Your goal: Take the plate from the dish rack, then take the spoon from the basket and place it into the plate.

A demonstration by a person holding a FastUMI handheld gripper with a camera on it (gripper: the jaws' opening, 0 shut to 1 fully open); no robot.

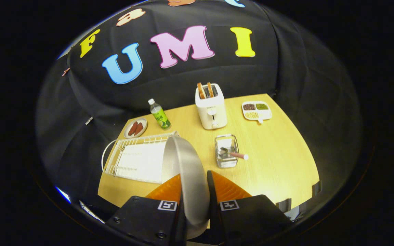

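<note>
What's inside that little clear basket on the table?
A spoon lies in the basket, bowl down inside and pinkish handle sticking out over the rim. Whatever lies beneath its bowl is too small to tell. The gripper is shut on the plate, nearer the camera.

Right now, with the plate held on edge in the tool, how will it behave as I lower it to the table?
The plate looks like stiff, smooth metal, so it may slip between the tool's fingers. Gripped by its rim and upright, it could swing or tilt. Set down on edge, it would likely tip flat.

Grey plate (186,164), white dish rack (135,157), orange-fingered tool (194,186), yellow-wood table (279,157).
</note>
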